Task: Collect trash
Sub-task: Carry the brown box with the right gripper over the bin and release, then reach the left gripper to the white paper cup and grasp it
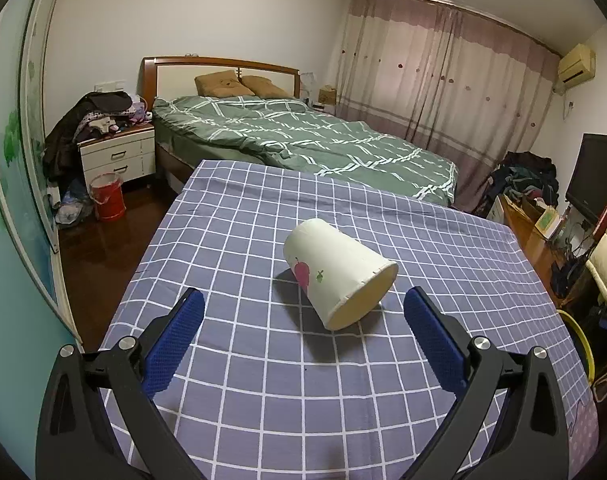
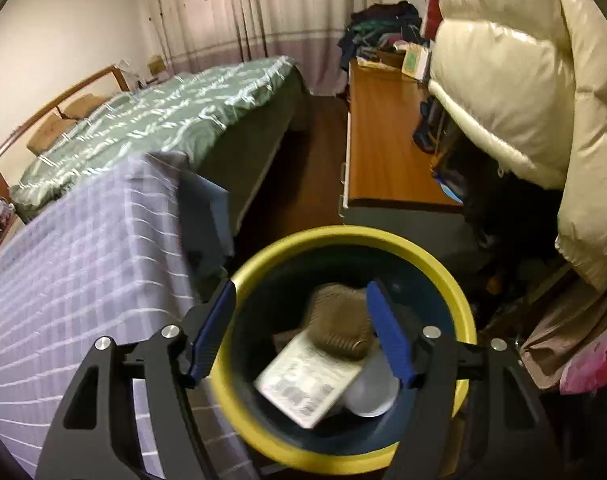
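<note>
I hold right gripper (image 2: pixel 301 330) over bin (image 2: pixel 259 258), jaws apart, nothing clamped. Left gripper (image 1: pixel 303 320) gapes wide before tipped paper cup (image 1: pixel 337 270) on table beside bin. Next, I judge: close left on cup.

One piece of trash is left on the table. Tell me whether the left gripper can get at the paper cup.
Probably yes: the paper cup lies just ahead of the open left gripper, nothing between.
</note>
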A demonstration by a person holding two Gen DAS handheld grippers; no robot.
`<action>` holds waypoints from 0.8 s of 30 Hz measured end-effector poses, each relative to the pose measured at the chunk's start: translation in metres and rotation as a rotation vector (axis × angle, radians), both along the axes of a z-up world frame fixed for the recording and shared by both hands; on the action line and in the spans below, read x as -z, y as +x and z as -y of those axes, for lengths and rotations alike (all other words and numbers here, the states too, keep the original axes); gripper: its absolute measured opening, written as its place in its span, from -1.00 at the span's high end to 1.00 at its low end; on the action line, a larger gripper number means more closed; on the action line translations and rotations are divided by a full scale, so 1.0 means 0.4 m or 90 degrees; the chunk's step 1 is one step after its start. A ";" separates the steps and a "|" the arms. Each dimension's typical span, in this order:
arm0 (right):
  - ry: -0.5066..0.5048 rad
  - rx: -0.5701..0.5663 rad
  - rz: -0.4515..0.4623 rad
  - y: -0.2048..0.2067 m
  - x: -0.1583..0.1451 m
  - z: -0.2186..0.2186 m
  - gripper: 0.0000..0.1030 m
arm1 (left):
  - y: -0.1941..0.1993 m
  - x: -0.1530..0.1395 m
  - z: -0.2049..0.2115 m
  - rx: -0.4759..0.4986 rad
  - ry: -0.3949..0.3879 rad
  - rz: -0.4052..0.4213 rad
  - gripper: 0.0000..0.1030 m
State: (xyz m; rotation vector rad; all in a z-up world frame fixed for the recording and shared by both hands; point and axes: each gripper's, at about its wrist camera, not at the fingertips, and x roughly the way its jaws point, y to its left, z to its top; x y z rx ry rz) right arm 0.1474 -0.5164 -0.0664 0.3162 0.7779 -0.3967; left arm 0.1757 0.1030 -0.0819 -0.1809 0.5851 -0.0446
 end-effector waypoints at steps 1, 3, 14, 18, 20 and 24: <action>0.004 -0.006 0.012 0.001 -0.015 -0.018 -0.28 | 0.000 -0.001 0.002 0.002 0.001 0.001 -0.91; 0.015 -0.030 0.052 0.005 -0.058 -0.070 -0.34 | 0.002 -0.003 0.007 0.006 -0.003 0.001 -0.91; 0.017 -0.234 0.134 0.111 -0.140 -0.374 -0.40 | 0.157 -0.085 0.058 0.007 -0.063 -0.152 -0.91; 0.020 -0.267 0.094 0.129 -0.095 -0.403 -0.40 | 0.277 -0.078 0.062 -0.022 -0.077 -0.247 -0.91; 0.020 -0.277 0.096 0.127 -0.094 -0.412 -0.40 | 0.333 -0.056 0.059 -0.041 -0.098 -0.299 -0.91; 0.026 -0.298 0.098 0.115 -0.093 -0.432 -0.40 | 0.391 0.007 0.052 -0.087 -0.128 -0.369 -0.91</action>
